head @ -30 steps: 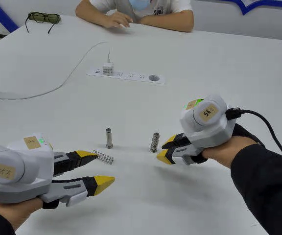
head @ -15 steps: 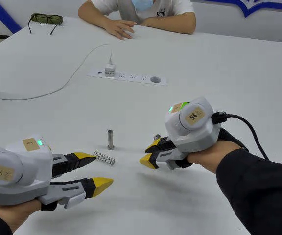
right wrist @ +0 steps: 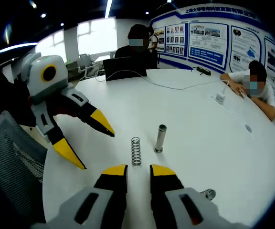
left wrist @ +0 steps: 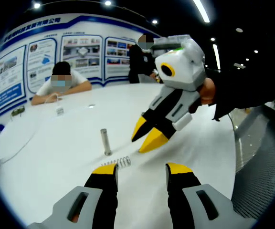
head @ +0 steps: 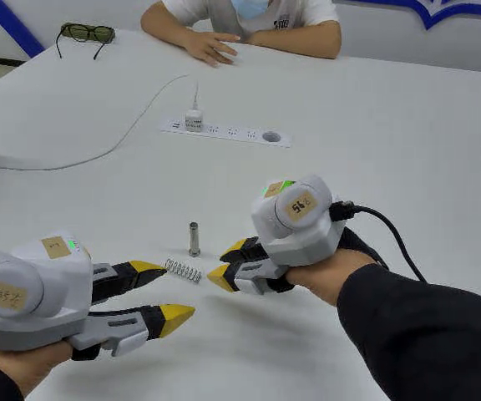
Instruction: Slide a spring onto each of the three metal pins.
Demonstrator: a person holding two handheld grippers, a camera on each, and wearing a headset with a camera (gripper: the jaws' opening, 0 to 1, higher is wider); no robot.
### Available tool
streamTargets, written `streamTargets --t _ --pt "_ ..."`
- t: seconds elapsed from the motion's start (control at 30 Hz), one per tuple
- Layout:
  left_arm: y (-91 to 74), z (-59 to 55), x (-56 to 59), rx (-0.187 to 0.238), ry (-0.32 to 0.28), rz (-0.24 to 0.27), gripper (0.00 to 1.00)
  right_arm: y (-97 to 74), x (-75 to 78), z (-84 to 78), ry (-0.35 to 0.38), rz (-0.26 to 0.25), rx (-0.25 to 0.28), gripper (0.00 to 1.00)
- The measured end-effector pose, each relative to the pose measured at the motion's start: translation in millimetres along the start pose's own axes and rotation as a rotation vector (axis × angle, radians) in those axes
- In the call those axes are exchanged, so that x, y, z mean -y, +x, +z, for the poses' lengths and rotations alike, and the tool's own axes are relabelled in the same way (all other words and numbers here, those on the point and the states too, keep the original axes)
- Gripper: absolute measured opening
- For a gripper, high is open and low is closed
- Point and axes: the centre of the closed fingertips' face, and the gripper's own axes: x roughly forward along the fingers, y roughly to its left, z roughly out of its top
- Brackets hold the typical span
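Jaws of left gripper [head: 178, 289] and right gripper [head: 216, 267] parted, empty; spring [head: 182, 270] lies free between.

left claw [head: 174, 289] spread wide; right claw [head: 220, 266] narrowly parted, pointing toward it.

The white surface [head: 424, 142] carries an upright metal pin [head: 194, 238] toward its near edge, with a spring [head: 183, 270] lying just beside it. A power strip [head: 228, 132] with a white cable [head: 98, 152] sits mid-surface. Glasses [head: 84, 33] lie at the far left corner, and a person's forearms [head: 295, 38] rest on the far edge.
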Motion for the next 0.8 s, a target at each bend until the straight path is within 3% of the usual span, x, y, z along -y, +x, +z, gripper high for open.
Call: streamTargets --t 0.3,0.8 --pt "-2.6 -2.8 -3.5 -0.004 -0.005 0.008 0.41 21.0 -6.4 0.0 -0.027 -0.006 -0.006 0.19" --pt "-4.0 -4.1 -7.1 -0.009 -0.006 0.015 0.40 33.9 -1.0 -8.5 0.000 -0.026 -0.030 0.15"
